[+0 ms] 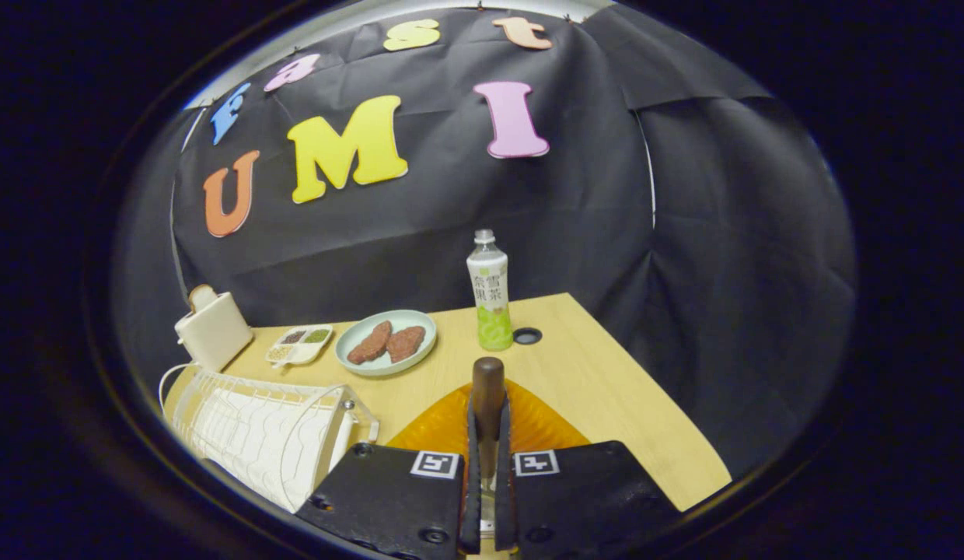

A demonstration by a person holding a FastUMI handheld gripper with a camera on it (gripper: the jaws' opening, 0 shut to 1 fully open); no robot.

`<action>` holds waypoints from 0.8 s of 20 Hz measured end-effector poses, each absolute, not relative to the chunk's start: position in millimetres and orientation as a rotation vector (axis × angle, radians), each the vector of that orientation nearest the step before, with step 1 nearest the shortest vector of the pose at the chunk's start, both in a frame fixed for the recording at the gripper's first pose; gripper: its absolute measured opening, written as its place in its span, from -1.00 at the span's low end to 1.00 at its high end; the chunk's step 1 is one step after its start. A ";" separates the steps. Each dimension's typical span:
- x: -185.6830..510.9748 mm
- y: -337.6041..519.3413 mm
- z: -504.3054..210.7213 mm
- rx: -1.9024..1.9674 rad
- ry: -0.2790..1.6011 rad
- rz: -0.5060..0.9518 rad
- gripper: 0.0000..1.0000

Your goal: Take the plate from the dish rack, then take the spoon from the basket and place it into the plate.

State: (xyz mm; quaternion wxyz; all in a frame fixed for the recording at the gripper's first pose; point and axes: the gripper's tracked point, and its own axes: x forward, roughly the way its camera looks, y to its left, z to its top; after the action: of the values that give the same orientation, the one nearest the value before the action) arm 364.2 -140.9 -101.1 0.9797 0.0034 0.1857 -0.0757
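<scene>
The gripper (487, 435) was observed with its two fingers drawn nearly together, both pressing on the brown wooden handle of the spoon (487, 393), which stood up between them. Directly below and just ahead lay the orange plate (439, 428), resting on the wooden table (606, 389). The table's right edge ran from 12 o'clock back toward 4 o'clock, with bare tabletop between it and the plate; a dark round hole (527, 336) sat near the far edge. At 9 o'clock stood the white wire dish rack (256, 435), just beside the plate. Beyond the fingers at 11 o'clock were a pale dish holding two brown pieces (385, 342), a small divided tray (299, 344) and a cream box (214, 330). At 12 o'clock stood a capped bottle (489, 292), its label printed in characters.
</scene>
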 end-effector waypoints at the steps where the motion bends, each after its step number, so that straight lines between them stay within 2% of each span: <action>1: 358.9 -139.1 -87.0 -0.006 0.335 -0.167 -0.75; 9: 271.7 -75.4 16.8 -0.107 0.033 -0.165 -0.75; 16: 182.1 29.4 -15.6 -0.096 0.015 -0.039 -0.76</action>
State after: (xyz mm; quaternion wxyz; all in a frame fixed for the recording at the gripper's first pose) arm 182.1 29.4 -15.6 0.9986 -0.0480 0.0077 -0.0197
